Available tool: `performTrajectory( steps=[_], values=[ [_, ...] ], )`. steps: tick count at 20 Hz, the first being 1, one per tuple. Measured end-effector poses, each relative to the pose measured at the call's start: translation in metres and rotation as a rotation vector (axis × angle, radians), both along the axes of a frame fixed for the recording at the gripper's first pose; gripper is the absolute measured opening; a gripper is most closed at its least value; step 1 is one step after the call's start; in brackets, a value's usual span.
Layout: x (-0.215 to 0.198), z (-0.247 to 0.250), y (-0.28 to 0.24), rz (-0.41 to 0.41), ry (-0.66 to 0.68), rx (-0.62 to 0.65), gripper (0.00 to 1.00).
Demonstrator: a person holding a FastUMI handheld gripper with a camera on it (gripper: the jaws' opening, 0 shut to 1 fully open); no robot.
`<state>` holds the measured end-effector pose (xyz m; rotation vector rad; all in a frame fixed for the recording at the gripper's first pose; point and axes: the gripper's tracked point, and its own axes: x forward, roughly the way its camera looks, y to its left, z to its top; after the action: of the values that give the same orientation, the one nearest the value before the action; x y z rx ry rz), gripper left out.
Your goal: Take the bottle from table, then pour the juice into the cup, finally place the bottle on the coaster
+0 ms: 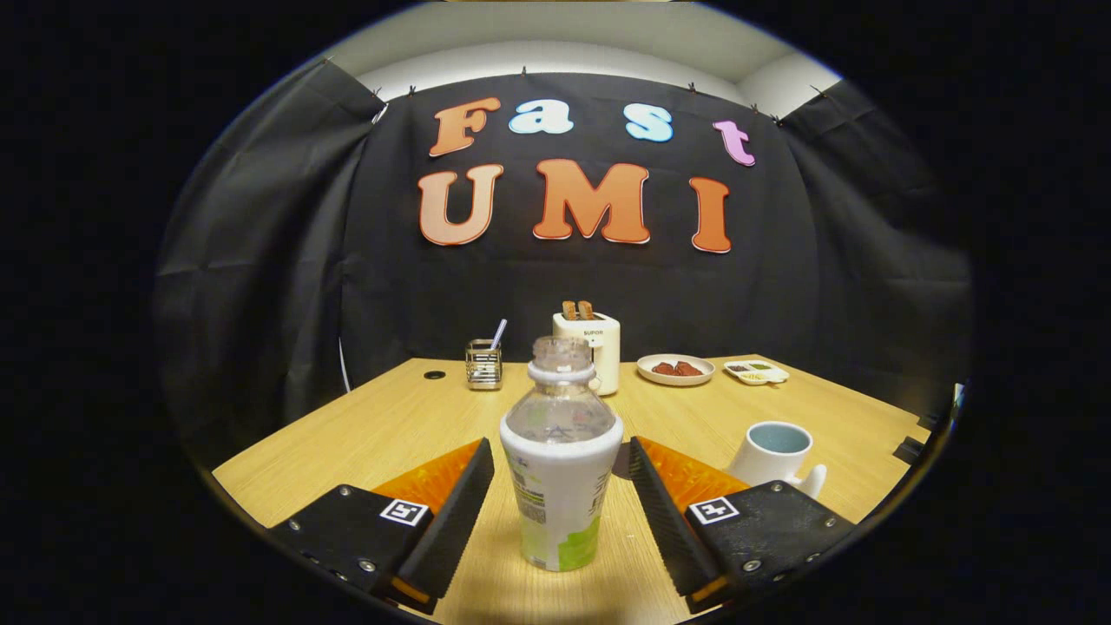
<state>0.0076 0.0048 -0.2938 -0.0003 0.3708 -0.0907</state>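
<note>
claw [561, 495] spread wide around the clear plastic white-labelled bottle [561, 469], touching nothing. uneven closing could tip it toward the white mug [775, 451] beside it.

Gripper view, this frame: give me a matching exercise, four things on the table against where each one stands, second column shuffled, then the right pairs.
Things:
1. bottle
2. cup
3. toaster
4. plate

Places:
A. at the far end of the table, behind the bottle, two slices sticking out of the top
B. between the open fingers of the gripper, neither finger touching it
C. far end, between the toaster and a small tray
D. just beyond the right finger, on the table

Pairs: 1-B, 2-D, 3-A, 4-C
</note>
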Motion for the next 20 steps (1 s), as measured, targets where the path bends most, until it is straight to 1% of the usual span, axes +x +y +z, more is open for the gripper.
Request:
performTrajectory(
  steps=[5,7,9,10,12,14,17,20],
  values=[
    [0.000,-0.032,0.005,0.002,0.073,0.013,0.88],
    [-0.003,-0.041,0.010,0.021,0.089,0.018,0.85],
    [-0.004,-0.045,0.005,0.013,0.099,-0.007,0.78],
    [-0.003,-0.043,0.005,0.023,0.090,-0.001,0.70],
    [-0.002,-0.044,0.006,0.018,0.089,0.033,0.64],
    [0.000,-0.042,0.011,0.030,0.084,0.063,0.61],
    [0.008,-0.029,0.022,0.054,0.054,0.148,0.58],
    [0.017,-0.018,0.030,0.060,0.032,0.278,0.58]
  ],
)
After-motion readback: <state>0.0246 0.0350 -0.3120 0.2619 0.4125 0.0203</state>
